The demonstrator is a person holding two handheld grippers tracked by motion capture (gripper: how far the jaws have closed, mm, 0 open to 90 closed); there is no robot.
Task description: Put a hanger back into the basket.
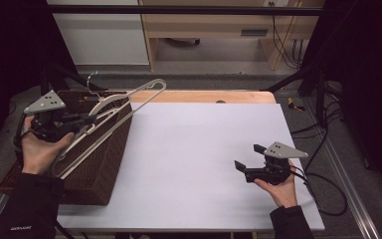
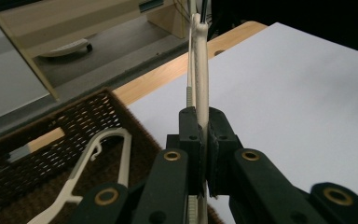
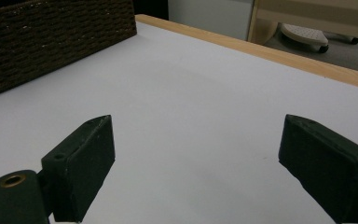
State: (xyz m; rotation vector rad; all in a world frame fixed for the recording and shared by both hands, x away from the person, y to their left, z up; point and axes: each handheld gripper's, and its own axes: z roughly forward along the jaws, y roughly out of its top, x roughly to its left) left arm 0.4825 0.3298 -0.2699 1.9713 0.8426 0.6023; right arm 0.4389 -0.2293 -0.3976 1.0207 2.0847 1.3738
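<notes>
- White table sheet [image 1: 199, 164], wicker basket [image 1: 104, 169] at its left edge.
- Left gripper [image 1: 92, 119] clamps cream hanger [image 1: 129, 102], lifted over basket; second hanger [image 2: 88, 163] lies inside.
- Risk: thin bar pivots or slips, hook snags weave.
- Right gripper [image 1: 247, 158] spread wide, empty, well apart, so no backup catch.

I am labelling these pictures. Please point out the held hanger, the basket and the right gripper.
hanger [image 1: 129, 97]: high view, on its long bar above the basket.
basket [image 1: 107, 164]: high view, on its woven side wall.
right gripper [image 1: 247, 156]: high view, midway between its open jaws.
</notes>
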